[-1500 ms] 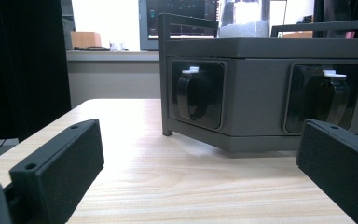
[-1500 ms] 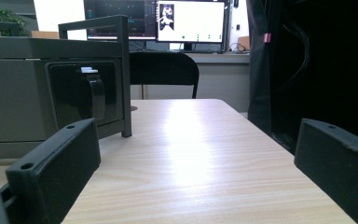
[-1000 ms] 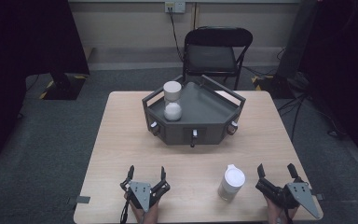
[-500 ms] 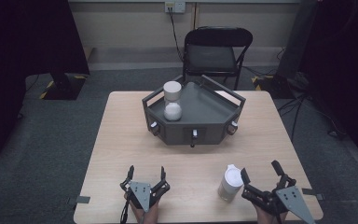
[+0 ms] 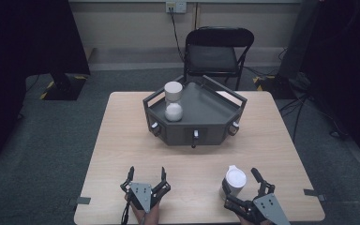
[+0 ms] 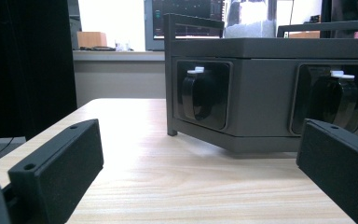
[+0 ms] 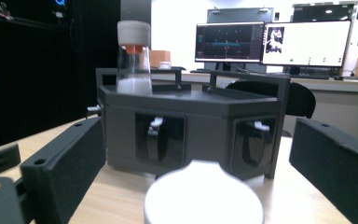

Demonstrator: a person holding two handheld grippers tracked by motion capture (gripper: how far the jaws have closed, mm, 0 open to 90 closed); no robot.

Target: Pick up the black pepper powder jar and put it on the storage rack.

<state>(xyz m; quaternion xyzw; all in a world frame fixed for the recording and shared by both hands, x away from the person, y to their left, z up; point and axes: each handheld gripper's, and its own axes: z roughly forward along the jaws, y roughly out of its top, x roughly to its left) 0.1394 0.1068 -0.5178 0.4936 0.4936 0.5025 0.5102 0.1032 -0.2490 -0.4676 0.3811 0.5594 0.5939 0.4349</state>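
the high view is dim and soft, its upper left and right edges sinking into near black, while the table (image 5: 122, 154) catches an even overhead light with faint shadows. in the left gripper view a bright window at the top blows out to white, and the table glares just below it. in the right gripper view the lit monitors (image 7: 272, 42) bloom at upper right, and the white lid (image 7: 204, 193) at bottom centre is blurred, out of focus.

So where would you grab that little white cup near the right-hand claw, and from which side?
Around its round side wall, coming level from the table's near edge. The white cup stands upright with bare table around it, and the right gripper already has a jaw on each side, not yet pressing.
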